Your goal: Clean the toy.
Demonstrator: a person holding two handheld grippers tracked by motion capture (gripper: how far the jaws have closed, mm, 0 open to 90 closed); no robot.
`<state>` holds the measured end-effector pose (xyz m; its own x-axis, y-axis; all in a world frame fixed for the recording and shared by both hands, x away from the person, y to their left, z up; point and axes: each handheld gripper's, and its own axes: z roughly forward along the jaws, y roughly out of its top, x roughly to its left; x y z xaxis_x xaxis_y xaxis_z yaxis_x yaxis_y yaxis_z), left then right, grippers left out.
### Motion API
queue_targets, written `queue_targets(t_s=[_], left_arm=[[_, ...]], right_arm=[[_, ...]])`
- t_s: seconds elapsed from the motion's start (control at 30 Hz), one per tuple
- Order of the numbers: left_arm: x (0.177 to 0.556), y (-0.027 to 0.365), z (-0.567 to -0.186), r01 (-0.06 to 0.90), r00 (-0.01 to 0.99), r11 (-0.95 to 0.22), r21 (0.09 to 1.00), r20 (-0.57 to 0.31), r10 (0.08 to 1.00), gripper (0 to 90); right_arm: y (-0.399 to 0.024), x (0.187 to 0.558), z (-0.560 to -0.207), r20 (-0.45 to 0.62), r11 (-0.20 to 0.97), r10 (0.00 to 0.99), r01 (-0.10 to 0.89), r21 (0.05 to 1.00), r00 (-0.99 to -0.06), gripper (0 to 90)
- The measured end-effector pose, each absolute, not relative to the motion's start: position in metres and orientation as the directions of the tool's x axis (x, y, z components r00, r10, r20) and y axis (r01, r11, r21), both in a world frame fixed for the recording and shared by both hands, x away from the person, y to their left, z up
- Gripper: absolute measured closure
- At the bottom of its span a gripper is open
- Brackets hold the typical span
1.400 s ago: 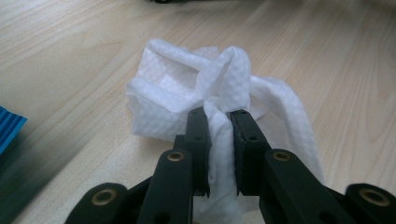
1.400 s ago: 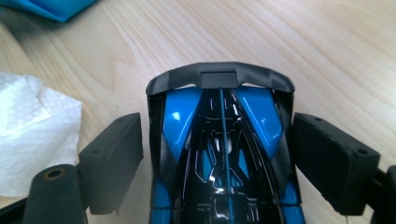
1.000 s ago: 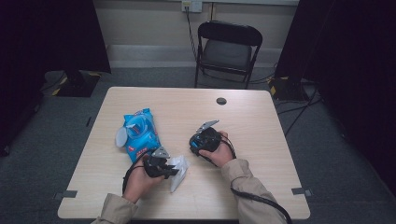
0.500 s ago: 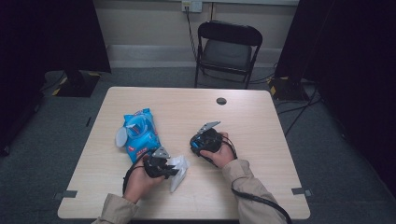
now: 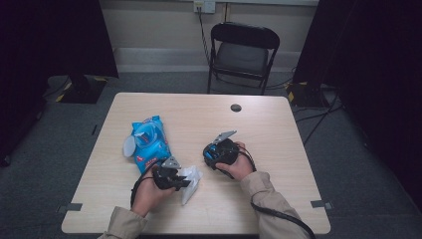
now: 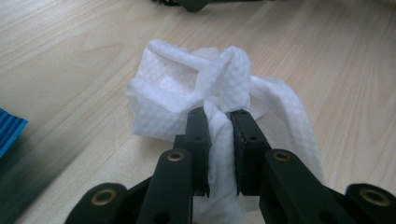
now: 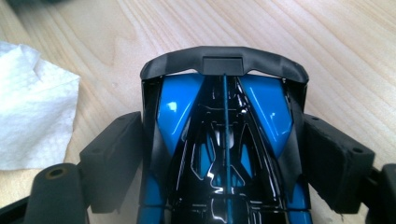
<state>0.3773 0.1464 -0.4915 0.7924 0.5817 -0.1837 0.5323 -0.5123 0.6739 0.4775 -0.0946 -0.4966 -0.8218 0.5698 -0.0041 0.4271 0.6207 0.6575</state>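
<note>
- Table (image 5: 278, 129): light wood, takes most of the high view; carries everything below.
- Chair (image 5: 243, 55): black, folding, beyond the far edge, well apart from the work.
- Pack (image 5: 149, 142): blue, flat on the table left of centre, just beyond the left hand; round white flap at its left side.
- Right gripper (image 7: 226, 161): near table centre in the high view, low over the wood. Jaws wide and have just been opening a little, with the car between them; both pads against the car's sides in the right gripper view, so clamped on it.
- Left gripper (image 6: 219, 135): near the front edge, just right of the pack's near end. Jaws nearly together, pinching a fold of the wipe between the pads.
- Car (image 7: 266, 112): glossy blue and black toy with a black wing at its far end, lengthwise between the right jaws, just above the table.
- Wipe (image 6: 177, 93): white, embossed, crumpled; bulk resting on the table ahead of the left jaws, one edge near the car's left in the right gripper view.
- Disc (image 5: 236, 107): small, dark, near the far edge, well apart from both hands.
</note>
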Motion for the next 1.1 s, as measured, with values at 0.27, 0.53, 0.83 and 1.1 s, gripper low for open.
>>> queue_targets(t_s=[0.27,0.53,0.83,1.1], left_arm=[[0.377,0.146,-0.492,0.535,0.790,-0.510,0.674,-0.185,0.585,78.4],[0.378,0.147,-0.491,0.540,0.781,-0.501,0.676,-0.180,0.599,78.8],[0.380,0.146,-0.478,0.537,0.775,-0.461,0.707,-0.197,0.601,78.9],[0.387,0.151,-0.457,0.538,0.757,-0.372,0.756,-0.239,0.609,79.1]], right_arm=[[-0.096,0.477,-0.495,0.003,0.603,0.594,0.447,0.660,-0.805,25.6],[-0.110,0.476,-0.488,0.060,0.506,0.638,0.477,0.718,-0.767,25.6],[-0.132,0.465,-0.471,0.086,0.437,0.636,0.449,0.779,-0.767,25.7],[-0.143,0.453,-0.455,0.123,0.383,0.610,0.427,0.819,-0.783,25.6]])
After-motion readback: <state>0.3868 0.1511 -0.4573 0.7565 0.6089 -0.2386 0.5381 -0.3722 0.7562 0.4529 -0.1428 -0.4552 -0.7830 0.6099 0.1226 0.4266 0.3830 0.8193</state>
